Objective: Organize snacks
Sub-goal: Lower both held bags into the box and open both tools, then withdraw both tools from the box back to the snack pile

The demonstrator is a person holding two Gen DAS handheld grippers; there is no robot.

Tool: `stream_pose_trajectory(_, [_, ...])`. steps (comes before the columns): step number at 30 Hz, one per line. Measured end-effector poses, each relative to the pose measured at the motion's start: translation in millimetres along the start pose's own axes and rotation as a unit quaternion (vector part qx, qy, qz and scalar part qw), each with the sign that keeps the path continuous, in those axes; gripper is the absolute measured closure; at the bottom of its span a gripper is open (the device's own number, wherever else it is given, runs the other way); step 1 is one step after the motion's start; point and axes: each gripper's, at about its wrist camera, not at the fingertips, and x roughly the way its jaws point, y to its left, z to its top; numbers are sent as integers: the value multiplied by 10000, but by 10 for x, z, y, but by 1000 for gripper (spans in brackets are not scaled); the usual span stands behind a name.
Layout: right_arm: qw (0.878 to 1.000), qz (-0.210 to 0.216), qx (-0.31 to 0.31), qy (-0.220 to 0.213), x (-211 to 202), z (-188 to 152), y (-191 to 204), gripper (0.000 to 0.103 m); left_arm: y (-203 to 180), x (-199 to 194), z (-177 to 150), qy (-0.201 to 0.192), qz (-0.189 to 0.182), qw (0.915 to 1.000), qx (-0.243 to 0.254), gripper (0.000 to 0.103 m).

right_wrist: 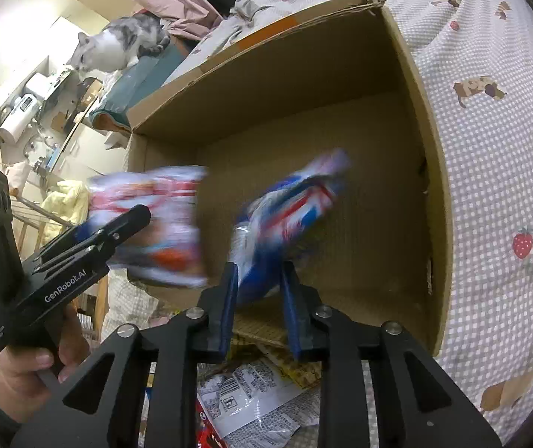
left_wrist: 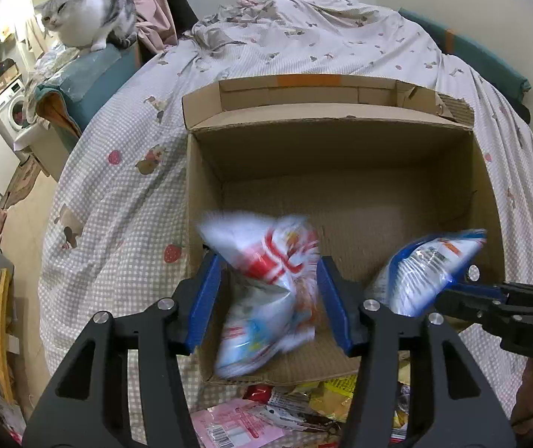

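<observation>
An open cardboard box lies on the bed, its inside bare; it also shows in the right wrist view. My left gripper is shut on a white and red snack bag, blurred, held over the box's near edge. My right gripper is shut on a blue and white snack bag, also over the box's near part. Each gripper shows in the other's view: the right with its blue bag, the left with its white and red bag.
Several loose snack packets lie on the bed in front of the box, also seen in the right wrist view. A grey and white cat sits on a teal cushion to the far left. A checked bedsheet surrounds the box.
</observation>
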Motion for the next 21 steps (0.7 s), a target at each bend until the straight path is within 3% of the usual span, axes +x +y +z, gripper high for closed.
stream_pose_trajectory(1, [10000,-9,-11,-4,-8,-17,-4,73,2,-6,-1,-13,12,10000,0,52])
stream_pose_trajectory(3, [9999,-91,-79,-31,-21,-13,14,65,9,-21,-1,-45,30,10000,-11,39])
stream_pose_trajectory(5, [9998,-108,-128,-116,-57,-4,27,37,27,-64,3,-144,20,9999,-82,32])
stream_pose_trajectory(8, [9989,-218,-207,-357,-162,18,55,16,61,-128,20,-294,152,9994,-95,18])
stream_pose_trajectory(11, [9969,-366,-420,-558,-249,14,128,0,102,-207,16,-483,273,9984,-128,15])
stream_pose_trajectory(21, [9888,-724,-861,-985,-424,-2,299,0,225,-374,-33,-486,30,9981,-379,11])
